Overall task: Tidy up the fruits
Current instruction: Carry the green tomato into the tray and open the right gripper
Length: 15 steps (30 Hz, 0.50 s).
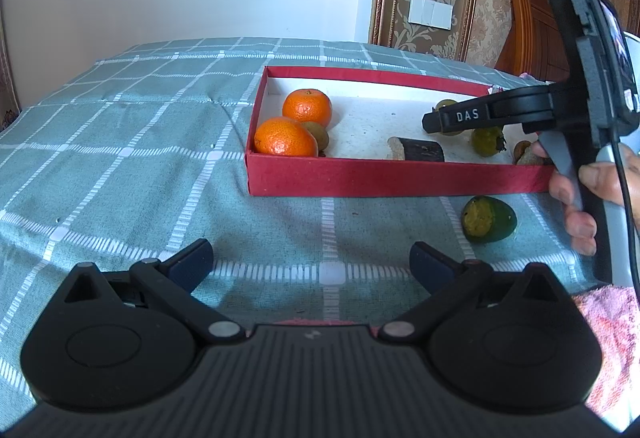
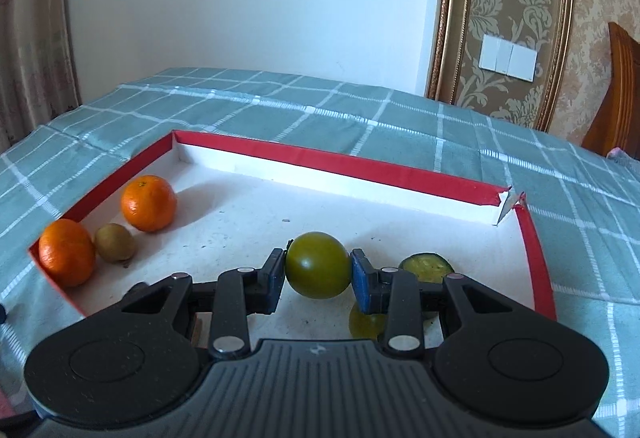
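We hold the right tool (image 2: 318,280) above the floor of the red box (image 2: 328,157), its two blue pads clenched on a round green fruit (image 2: 318,270) that hangs clear of the white bottom. Just right of that fruit, inside the box, lies a dark green cut slice (image 2: 427,266), and below it a second yellow-green fruit (image 2: 366,322) shows partly behind the tool's fingers. At the box's left end sit two oranges (image 2: 149,203) with a small brown kiwi (image 2: 114,243) between them, touching the nearer orange.

From the left wrist view, our left tool (image 1: 312,266) hovers over the checked green cloth (image 1: 120,158) in front of the box, its jaws spread wide with nothing between them. A halved green fruit (image 1: 488,219) lies on the cloth just outside the box's near wall, to the right. Inside the box near that wall rests a dark, stubby piece (image 1: 418,150) we cannot identify. A hand (image 1: 588,198) grips the right tool's handle at the box's right end.
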### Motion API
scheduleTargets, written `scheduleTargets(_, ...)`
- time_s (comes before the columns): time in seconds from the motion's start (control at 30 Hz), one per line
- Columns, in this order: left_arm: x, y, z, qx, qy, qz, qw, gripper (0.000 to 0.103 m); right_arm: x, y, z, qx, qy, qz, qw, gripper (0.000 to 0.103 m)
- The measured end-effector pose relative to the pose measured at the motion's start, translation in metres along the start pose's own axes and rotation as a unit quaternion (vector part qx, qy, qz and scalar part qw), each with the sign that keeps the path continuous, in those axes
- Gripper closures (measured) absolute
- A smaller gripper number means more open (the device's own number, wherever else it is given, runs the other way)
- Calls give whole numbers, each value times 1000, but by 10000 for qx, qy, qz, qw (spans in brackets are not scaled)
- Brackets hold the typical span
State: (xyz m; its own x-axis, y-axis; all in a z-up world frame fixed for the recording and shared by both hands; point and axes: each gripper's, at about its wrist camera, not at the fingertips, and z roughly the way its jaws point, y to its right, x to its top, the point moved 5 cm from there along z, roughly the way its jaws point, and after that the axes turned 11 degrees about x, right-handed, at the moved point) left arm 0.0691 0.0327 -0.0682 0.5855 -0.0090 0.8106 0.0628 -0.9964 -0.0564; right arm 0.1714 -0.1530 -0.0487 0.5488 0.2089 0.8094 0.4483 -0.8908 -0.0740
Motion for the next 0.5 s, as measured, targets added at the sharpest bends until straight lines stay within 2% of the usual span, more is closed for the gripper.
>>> scheduleTargets(0.5,0,1,0,5,-3,8,10000,0,0,-7,9,-136,-58,-216,9997,68)
